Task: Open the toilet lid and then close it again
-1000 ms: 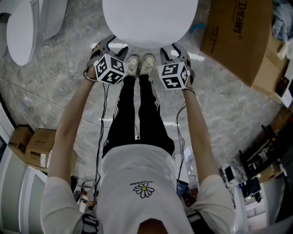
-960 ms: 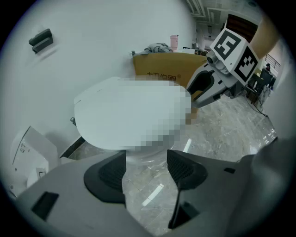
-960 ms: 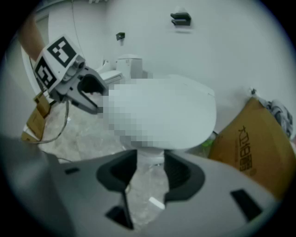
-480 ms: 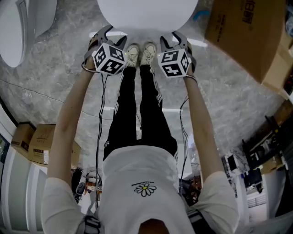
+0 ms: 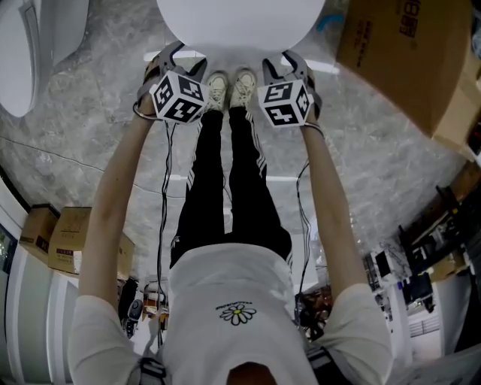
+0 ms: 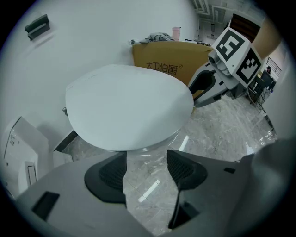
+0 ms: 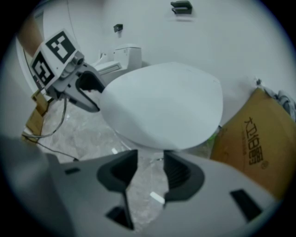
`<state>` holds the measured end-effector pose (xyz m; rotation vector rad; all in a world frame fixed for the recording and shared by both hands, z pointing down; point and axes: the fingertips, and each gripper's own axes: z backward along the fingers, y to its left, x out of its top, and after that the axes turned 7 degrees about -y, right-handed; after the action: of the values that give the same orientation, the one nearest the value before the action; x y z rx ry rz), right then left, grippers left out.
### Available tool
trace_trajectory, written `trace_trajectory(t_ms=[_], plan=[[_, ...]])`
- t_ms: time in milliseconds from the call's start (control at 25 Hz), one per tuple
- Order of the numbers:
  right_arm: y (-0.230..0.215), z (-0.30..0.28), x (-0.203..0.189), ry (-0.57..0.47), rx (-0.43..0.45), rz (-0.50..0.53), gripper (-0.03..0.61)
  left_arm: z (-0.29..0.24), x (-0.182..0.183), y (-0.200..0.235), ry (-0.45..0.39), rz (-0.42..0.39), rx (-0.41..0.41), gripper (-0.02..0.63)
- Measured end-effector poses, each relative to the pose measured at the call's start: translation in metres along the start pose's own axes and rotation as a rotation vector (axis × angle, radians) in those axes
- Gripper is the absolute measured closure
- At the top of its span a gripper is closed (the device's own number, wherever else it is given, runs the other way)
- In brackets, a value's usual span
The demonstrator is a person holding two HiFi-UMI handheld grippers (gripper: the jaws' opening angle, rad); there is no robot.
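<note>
**Toilet lid: tools at the front rim**

Grey marbled floor (image 5: 90, 128), white wall behind, cardboard box (image 5: 406, 60) alongside. Toilet lid (image 5: 240, 22) down flat over the bowl, straight ahead. Left tool (image 6: 147, 169) and right tool (image 7: 150, 172) both spread open and empty, only floor between the pads. Placed just short of the lid's front rim, one toward each side. Judged step: approach for the lift, opening not yet begun. Next: catch the rim with both tools, raise evenly, guard against slipping off the smooth edge.
</note>
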<state>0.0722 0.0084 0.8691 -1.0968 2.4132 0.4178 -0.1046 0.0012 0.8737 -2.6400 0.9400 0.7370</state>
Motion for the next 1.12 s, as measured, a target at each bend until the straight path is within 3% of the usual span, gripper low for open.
trace_trajectory(t_ms=[200, 320, 520, 600, 720, 840, 1000, 1120], plan=[[-0.004, 0.006, -0.013, 0.051, -0.013, -0.044, 0.387, 0.005, -0.001, 0.004, 0.018, -0.018, 0.006, 0.327], [-0.014, 0.018, -0.017, 0.066, -0.033, -0.041, 0.387, 0.013, 0.001, 0.020, 0.024, 0.021, 0.039, 0.327], [-0.038, 0.058, -0.001, 0.067, -0.093, -0.102, 0.387, 0.059, 0.009, 0.059, 0.022, 0.099, 0.127, 0.327], [-0.059, 0.077, 0.021, 0.031, -0.135, -0.112, 0.387, 0.081, 0.032, 0.082, -0.013, 0.104, 0.173, 0.327], [-0.110, 0.100, 0.080, -0.082, -0.231, -0.117, 0.388, 0.115, 0.095, 0.133, -0.134, 0.097, 0.273, 0.327], [-0.146, 0.152, 0.144, -0.222, -0.313, -0.166, 0.388, 0.168, 0.163, 0.157, -0.265, 0.151, 0.339, 0.327], [-0.161, 0.258, 0.229, -0.463, -0.411, -0.215, 0.400, 0.259, 0.257, 0.156, -0.488, 0.240, 0.382, 0.328], [-0.152, 0.342, 0.288, -0.665, -0.443, -0.238, 0.413, 0.339, 0.324, 0.139, -0.675, 0.256, 0.370, 0.361]])
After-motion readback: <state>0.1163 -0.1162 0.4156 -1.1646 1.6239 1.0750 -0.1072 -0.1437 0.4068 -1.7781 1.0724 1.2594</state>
